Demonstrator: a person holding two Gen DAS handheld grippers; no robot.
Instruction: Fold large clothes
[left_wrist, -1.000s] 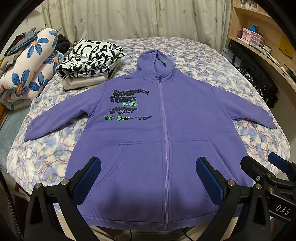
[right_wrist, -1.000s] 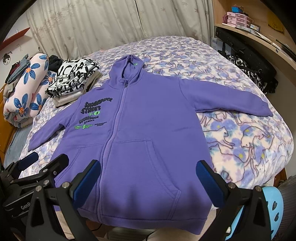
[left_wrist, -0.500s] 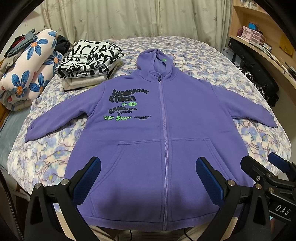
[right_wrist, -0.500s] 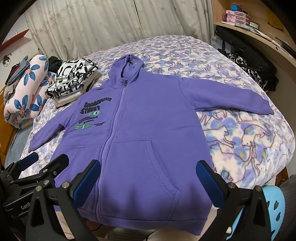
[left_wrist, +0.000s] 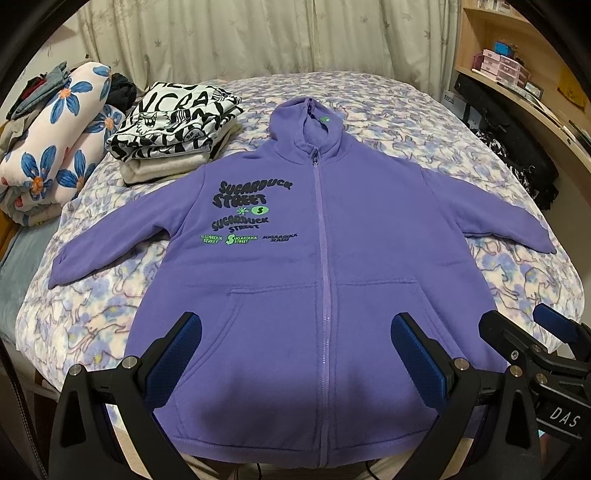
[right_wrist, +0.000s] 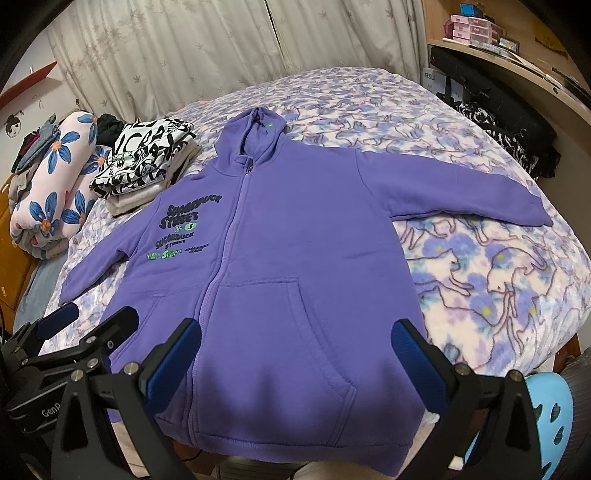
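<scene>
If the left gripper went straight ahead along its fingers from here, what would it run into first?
Most likely the purple hoodie. The left gripper is open, holds nothing, and points at the pocket area beside the zipper. Nothing shows between its fingers and the fabric, though how far off the hoodie lies is unclear.

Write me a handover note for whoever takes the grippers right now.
Left gripper: open, empty, above the hoodie's hem.
Right gripper: open, empty, same height, beside it.
Purple zip hoodie: flat, front up, zipped, both sleeves spread on the bed.
Done: folded clothes stack by the hoodie's far left.
Left: all hoodie folds, sleeves first.
</scene>
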